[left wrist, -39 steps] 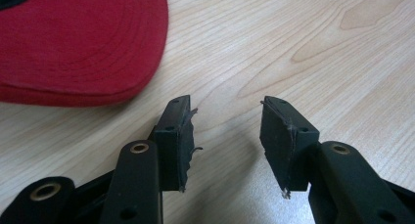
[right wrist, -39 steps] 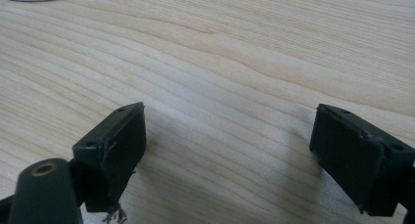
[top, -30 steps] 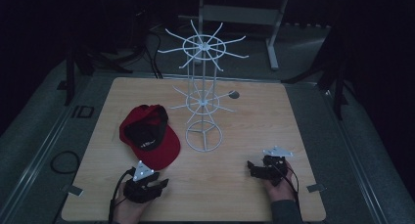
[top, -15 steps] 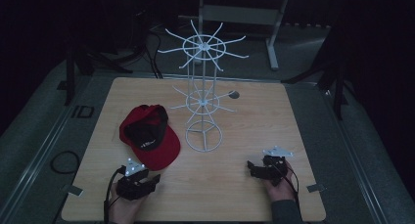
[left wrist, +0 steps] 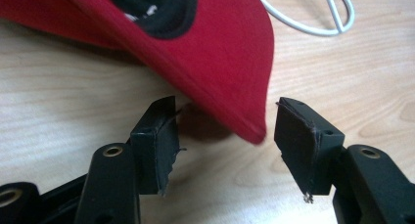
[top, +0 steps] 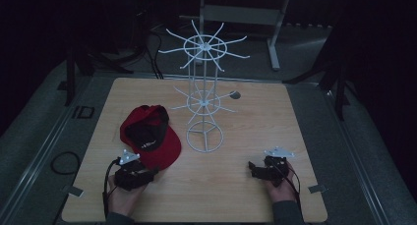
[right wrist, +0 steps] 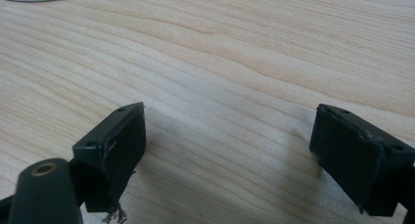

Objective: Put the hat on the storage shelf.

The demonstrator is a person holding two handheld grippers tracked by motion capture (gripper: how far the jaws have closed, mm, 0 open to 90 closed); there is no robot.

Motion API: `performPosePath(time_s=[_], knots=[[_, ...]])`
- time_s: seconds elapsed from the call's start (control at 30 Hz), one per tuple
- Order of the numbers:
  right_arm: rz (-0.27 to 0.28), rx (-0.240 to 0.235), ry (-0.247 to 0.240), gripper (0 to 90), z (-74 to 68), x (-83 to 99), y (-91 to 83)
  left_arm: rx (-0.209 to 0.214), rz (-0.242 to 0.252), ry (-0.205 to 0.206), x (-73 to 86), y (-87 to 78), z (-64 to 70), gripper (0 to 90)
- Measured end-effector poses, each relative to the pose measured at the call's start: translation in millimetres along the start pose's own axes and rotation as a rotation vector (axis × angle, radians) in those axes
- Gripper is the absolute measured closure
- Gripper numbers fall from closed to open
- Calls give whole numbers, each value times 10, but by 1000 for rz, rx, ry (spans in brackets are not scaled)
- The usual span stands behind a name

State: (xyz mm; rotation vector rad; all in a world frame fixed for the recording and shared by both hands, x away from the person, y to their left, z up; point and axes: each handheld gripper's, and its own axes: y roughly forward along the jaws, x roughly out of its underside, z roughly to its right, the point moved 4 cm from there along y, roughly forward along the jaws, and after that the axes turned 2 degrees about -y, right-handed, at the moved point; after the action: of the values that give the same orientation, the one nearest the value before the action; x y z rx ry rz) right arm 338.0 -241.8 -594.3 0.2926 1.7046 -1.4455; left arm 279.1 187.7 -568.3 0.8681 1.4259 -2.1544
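On the bench, the left tool (left wrist: 222,136) gapes empty at a red cap's (left wrist: 215,53) brim; closing early could miss. The right tool (right wrist: 227,155) rests wide open, empty.

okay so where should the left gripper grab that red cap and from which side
Best bet is the brim of the red cap. It is thin and stiff-looking, and its edge points toward the left gripper, lifted slightly off the wooden table. Come in low from the person's side, with the open jaws straddling the brim edge. The rounded crown looks too bulky to pinch cleanly.
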Motion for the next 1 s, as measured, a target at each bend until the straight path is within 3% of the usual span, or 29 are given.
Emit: performPosePath(time_s=[0.43, 0.73, 1.0], knots=[[1, 0, -1, 134, 0, -2, 2, 51, 2, -92, -54, 222, -1, 429], [0, 0, 0, 134, 0, -2, 2, 68, 12, -154, -68, 285, 27, 626], [1, -1, 0, 134, 0, -3, 3, 81, 19, -210, -88, 281, 23, 703]])
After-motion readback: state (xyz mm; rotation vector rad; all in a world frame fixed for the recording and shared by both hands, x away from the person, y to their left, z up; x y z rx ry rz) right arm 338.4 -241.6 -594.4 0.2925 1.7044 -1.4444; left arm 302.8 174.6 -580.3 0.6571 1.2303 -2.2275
